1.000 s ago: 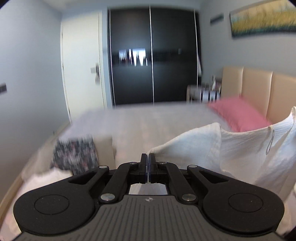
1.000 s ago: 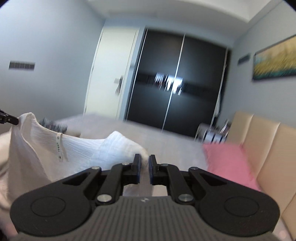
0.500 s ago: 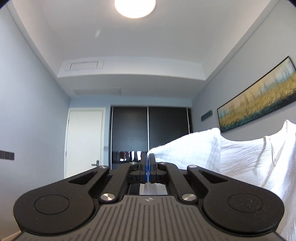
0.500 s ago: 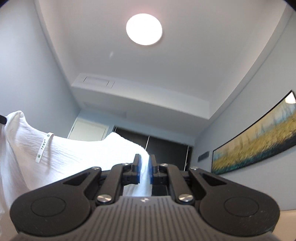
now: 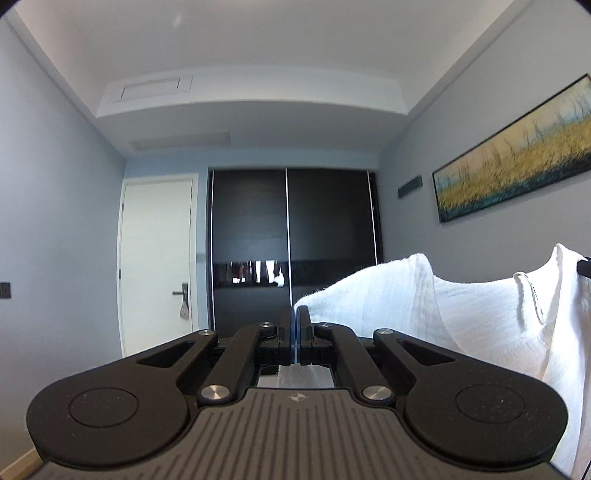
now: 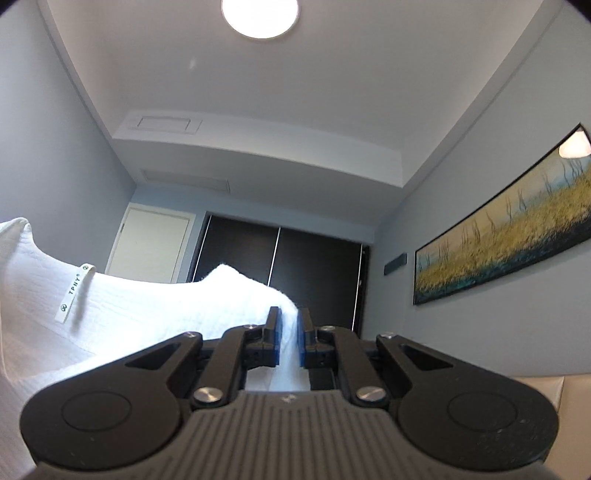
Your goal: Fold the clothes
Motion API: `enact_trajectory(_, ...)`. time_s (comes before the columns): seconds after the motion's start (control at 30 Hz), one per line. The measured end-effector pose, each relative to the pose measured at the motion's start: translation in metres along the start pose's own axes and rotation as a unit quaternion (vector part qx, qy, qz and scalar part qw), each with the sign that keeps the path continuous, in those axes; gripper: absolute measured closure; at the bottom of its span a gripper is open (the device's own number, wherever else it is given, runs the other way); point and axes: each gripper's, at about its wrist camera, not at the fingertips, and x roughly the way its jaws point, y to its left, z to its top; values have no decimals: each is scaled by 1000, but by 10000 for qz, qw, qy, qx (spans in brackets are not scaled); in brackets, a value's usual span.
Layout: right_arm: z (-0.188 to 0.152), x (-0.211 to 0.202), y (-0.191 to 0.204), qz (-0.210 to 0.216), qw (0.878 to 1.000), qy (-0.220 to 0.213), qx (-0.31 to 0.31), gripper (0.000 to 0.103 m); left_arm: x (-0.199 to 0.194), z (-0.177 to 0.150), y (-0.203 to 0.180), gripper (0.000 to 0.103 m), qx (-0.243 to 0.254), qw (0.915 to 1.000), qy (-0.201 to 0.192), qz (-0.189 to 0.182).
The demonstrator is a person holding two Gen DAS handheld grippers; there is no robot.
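Observation:
A white crinkled garment (image 5: 480, 314) hangs stretched between my two grippers, held up in the air. My left gripper (image 5: 294, 317) is shut on one shoulder of it; the cloth runs off to the right. My right gripper (image 6: 289, 328) is shut on the other shoulder, with cloth (image 6: 147, 306) bunched between its blue pads and spreading left. A white neck label (image 6: 74, 291) shows on the collar. The right gripper's tip (image 5: 585, 266) peeks in at the left wrist view's right edge. The garment's lower part is hidden.
Both cameras point up at the room: a dark sliding wardrobe (image 5: 291, 243), a white door (image 5: 157, 258), a long landscape painting (image 5: 517, 162) on the right wall, a ceiling lamp (image 6: 259, 16). A beige headboard edge (image 6: 554, 387) shows low right.
Both grippers rose with the garment from the bed a second ago, swinging the views up to the ceiling. Since half a second ago the left view has tipped back down a little.

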Motion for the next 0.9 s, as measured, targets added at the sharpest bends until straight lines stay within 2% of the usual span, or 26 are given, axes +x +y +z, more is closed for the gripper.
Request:
enact_trajectory(0.17,-70,73,15,46,9961,880,0,93,91,-62,3,103,208,9953,944,16)
enact_trajectory(0.37,-166,152,42,61,9822,1867,-177,93,193,-148,1,103,603,9788,1955,127)
enact_trajectory(0.53,-258,220,65,50,9615,2733,-280,93,266,-225,13,103,577,9581,2800,153)
enact_trajectory(0.63,-312,255,77,63,9474,3180,-355,93,305,-267,13,103,720,9452,3177,212)
enact_trajectory(0.9,-448,321,116,199,9130,4017,-683,93,360,-375,17,103,905,9099,4047,105)
